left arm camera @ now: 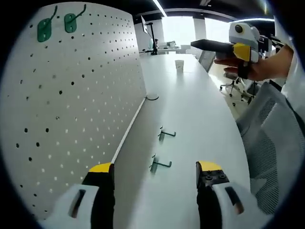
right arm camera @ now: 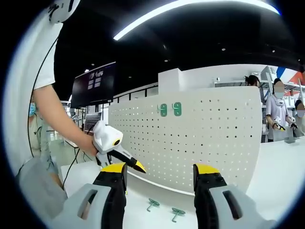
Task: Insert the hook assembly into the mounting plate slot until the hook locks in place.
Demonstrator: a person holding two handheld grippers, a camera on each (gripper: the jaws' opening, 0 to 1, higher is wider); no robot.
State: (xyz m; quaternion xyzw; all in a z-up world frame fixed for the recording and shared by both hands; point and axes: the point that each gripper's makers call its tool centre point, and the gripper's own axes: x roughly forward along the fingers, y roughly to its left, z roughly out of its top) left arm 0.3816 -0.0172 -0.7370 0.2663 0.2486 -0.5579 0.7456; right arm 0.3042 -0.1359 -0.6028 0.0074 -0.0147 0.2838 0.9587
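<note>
Left gripper view: left gripper [left arm camera: 155,179] jaws spread, empty, above two green hooks [left arm camera: 159,164] lying on the white surface [left arm camera: 200,114] beside the pegboard [left arm camera: 71,105]; right gripper [right arm camera: 159,183] jaws also spread, empty.

Left gripper view skims along the pegboard [left arm camera: 71,109]; right gripper view faces it.

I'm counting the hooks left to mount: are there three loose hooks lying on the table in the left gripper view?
No, two loose hooks lie on the white table, while two more already hang on the pegboard.
</note>
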